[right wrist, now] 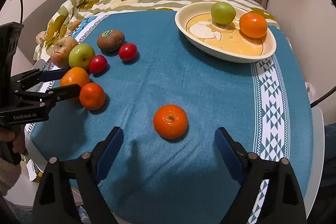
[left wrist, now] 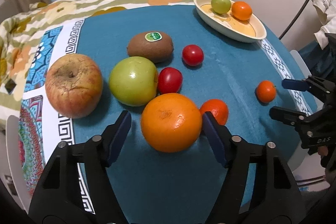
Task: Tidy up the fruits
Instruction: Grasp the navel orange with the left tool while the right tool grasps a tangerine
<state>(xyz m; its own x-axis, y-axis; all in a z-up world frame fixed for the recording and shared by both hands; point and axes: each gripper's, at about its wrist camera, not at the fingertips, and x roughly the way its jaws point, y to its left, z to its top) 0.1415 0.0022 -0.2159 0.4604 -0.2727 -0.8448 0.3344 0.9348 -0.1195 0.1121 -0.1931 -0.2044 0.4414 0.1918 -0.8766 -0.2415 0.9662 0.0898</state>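
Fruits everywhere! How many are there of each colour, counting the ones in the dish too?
Orange: 4 (big orange, mandarin, mandarin, one in the dish)
Green: 2 (apple, one in the dish)
Red: 2 (tomatoes)
Brown: 1 (kiwi)
Reddish-yellow: 1 (wrinkled apple)
Total: 10

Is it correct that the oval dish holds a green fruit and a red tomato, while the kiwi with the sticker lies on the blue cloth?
Not quite. The oval dish holds a green fruit and an orange citrus fruit, not a red tomato; the right wrist view shows this clearly. Both red tomatoes lie on the blue cloth, near the kiwi.
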